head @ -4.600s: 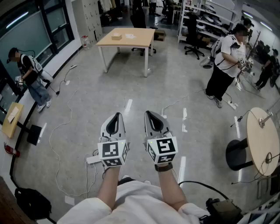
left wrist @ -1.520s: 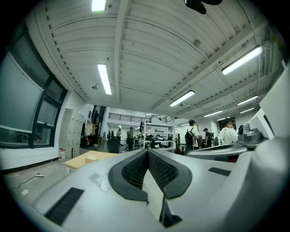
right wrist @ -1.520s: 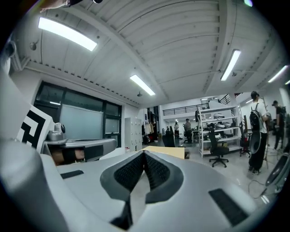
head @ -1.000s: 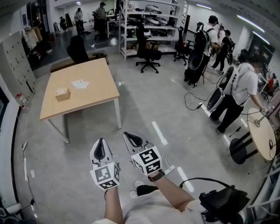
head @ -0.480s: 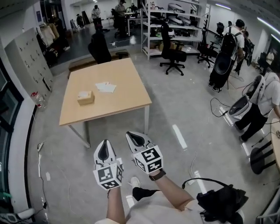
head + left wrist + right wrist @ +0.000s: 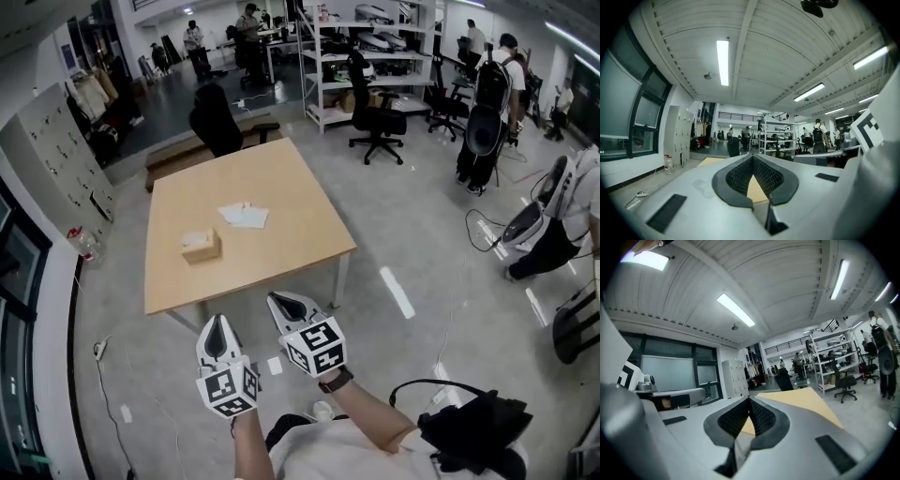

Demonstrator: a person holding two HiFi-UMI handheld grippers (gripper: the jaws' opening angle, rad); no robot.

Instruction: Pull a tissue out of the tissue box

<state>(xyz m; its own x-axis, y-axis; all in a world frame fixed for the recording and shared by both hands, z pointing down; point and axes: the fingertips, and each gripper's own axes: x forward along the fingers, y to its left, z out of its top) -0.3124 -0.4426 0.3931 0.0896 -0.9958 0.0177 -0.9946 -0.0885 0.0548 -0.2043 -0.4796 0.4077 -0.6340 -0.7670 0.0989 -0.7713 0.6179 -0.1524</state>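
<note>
Both grippers are short of the table (image 6: 291, 187), off its near edge. Left gripper (image 6: 217, 322) is closed, tips together, nothing between them. Right gripper (image 6: 281, 301) is the same, closed and empty, just beside the table's near edge. Tissue box (image 6: 201, 245) sits on the table, left of centre, well apart from both grippers. White sheets (image 6: 245, 217) lie near the box, mid-table.

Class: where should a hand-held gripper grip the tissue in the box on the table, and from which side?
Likely at the pale top middle of the tissue box, from above: it lies flat on the table, top face up. Finer detail unclear.
</note>
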